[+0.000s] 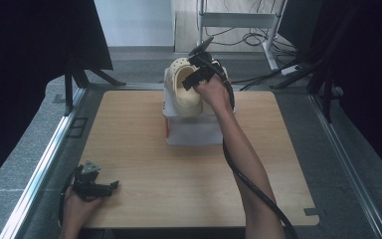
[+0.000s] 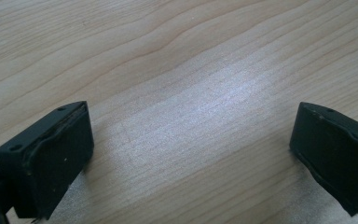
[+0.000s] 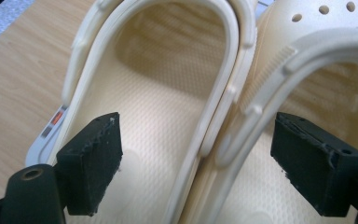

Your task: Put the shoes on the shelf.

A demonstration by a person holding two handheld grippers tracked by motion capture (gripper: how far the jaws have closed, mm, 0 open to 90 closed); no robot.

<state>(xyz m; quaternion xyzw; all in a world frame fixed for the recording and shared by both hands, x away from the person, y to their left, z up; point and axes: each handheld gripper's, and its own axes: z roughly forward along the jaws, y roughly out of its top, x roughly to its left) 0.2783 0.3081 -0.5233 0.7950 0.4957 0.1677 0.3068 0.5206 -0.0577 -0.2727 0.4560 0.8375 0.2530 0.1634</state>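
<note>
Two cream clogs [image 1: 188, 92] sit side by side on top of a white box [image 1: 193, 130] at the far middle of the wooden table [image 1: 144, 164]. Their long axes run near to far, toes pointing away and tipped upward, heel openings toward the person.

The right gripper [image 1: 197, 79] hovers over them at the end of an outstretched forearm reaching from the near right, wrist bent down. Its jaws stand apart, pressing on nothing.

The right gripper view brings out what the high view cannot: the left clog [image 3: 168, 93] and right clog [image 3: 317, 60] touch along their inner walls, and one jaw hangs inside each heel opening, straddling those two walls.

The left gripper [image 1: 110, 187] rests at the near left corner, lying level, hand wrapped around it. Its own view shows the jaws wide apart over bare wood.
</note>
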